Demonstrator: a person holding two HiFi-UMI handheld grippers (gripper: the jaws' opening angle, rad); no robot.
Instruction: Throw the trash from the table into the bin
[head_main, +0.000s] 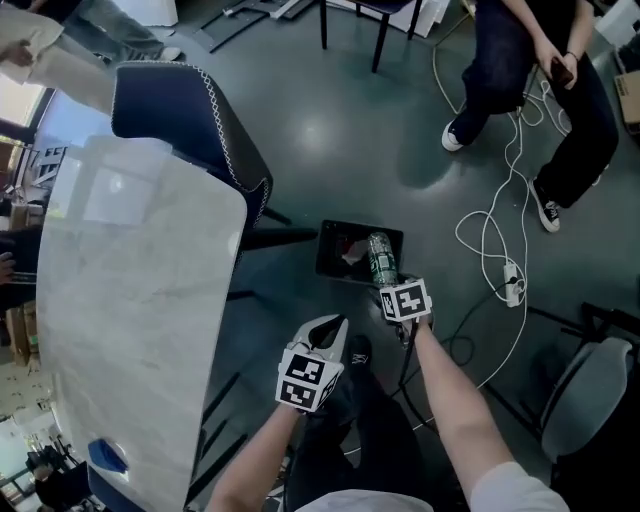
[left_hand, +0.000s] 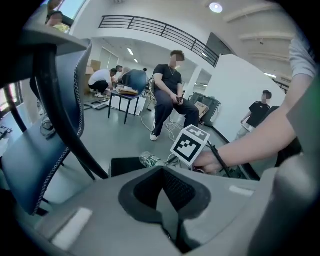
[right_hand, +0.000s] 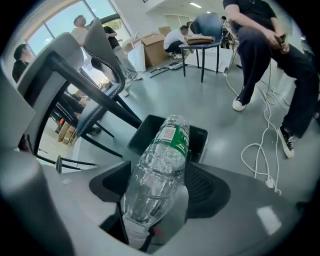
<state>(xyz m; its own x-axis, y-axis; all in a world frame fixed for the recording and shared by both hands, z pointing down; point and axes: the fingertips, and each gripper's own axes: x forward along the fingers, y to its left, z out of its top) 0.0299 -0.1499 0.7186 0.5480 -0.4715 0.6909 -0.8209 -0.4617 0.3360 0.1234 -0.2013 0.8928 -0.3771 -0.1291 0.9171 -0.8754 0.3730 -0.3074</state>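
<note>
The left gripper (head_main: 328, 335) is nearest the body and hangs low beside the table edge. Its jaws are pressed together with nothing between them, which the left gripper view (left_hand: 165, 200) confirms.

The right gripper (head_main: 386, 284) sits slightly ahead and points steeply down. Its jaws stand wide and pinch a plastic bottle (head_main: 381, 258) across its body. In the right gripper view (right_hand: 160, 205) the bottle (right_hand: 162, 170) runs lengthwise out from between the pads.

Bottle appearance:
- clear, ribbed plastic, lightly dented
- it looks empty
- a green label with a white band wraps the part farther from the jaws

The bottle is in the air, directly above the bin (head_main: 335, 255). The bin is a black rectangular container on the grey floor, and the far end of the bottle overlaps its opening (right_hand: 145, 132). Pale and reddish scraps lie inside.

To the left is the table (head_main: 130, 300), with a pale marble-pattern top. A dark blue chair (head_main: 190, 110) with white stitching is pushed against its far end.

Farther out, a white cable (head_main: 500, 230) loops across the floor. Beyond it is a seated person (head_main: 530, 80) in dark clothing
</note>
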